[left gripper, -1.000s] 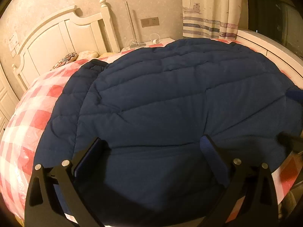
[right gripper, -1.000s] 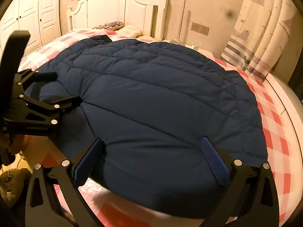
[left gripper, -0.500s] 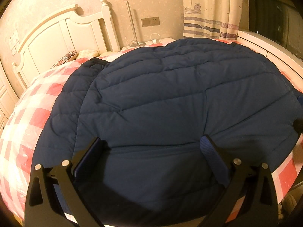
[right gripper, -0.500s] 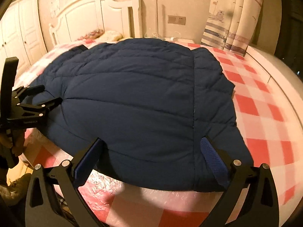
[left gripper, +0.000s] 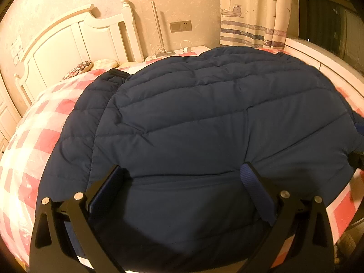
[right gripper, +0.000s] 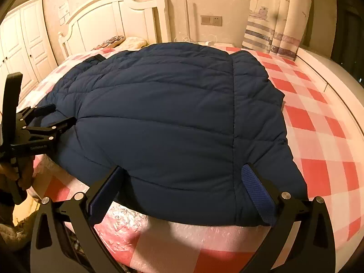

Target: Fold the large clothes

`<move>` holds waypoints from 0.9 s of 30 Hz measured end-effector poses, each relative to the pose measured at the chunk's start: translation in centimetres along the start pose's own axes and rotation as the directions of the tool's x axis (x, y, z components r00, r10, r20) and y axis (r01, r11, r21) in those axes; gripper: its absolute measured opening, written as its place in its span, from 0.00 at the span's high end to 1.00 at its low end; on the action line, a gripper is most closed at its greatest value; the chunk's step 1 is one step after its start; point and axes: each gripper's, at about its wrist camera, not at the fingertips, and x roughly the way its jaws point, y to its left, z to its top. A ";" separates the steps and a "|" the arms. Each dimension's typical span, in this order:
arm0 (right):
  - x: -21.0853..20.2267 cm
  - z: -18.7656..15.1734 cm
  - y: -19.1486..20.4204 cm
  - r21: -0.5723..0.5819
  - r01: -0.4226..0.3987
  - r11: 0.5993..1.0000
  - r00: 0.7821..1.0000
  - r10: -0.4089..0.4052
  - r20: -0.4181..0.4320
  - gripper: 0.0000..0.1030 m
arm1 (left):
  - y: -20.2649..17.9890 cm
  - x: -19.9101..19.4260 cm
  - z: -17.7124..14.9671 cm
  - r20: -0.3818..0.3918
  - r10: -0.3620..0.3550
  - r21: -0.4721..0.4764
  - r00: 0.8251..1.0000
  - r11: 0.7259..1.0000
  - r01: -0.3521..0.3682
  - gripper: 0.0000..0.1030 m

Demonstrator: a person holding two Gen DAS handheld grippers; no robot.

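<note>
Here, a navy quilted jacket spread flat across the bed with its red-and-white checked cover, hem toward the near edge. Left tongs spread wide over the hem, gripping nothing. Right tongs likewise agape above the jacket's near right corner. White headboard and patterned curtain beyond.

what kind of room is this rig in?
Almost certainly a home bedroom. A white headboard stands against the wall, a red-checked bedspread covers the bed under the navy quilted jacket, white wardrobe doors sit at the left, and a boat-print curtain hangs at the right.
</note>
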 end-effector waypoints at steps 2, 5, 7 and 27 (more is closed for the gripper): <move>-0.1 0.0 0.0 -0.005 0.002 1.000 1.000 -0.002 -0.002 0.04 | 0.9 -0.6 0.2 0.005 -0.029 -0.034 1.000 0.999 0.029 0.02; -1.0 0.4 -0.2 0.003 -0.002 1.000 1.000 0.002 0.006 0.05 | 3.4 -1.4 1.2 0.033 0.008 -0.090 0.999 0.996 -0.005 0.02; -1.8 1.4 -0.8 0.025 -0.006 1.000 1.000 0.006 0.028 0.05 | 5.5 -1.0 2.3 0.015 0.039 -0.127 0.999 0.991 -0.037 0.02; -5.7 -0.2 -8.8 0.347 -0.139 0.927 0.984 0.090 0.155 0.05 | 13.4 3.4 0.6 -0.061 -0.003 -0.340 0.998 0.940 -0.018 0.02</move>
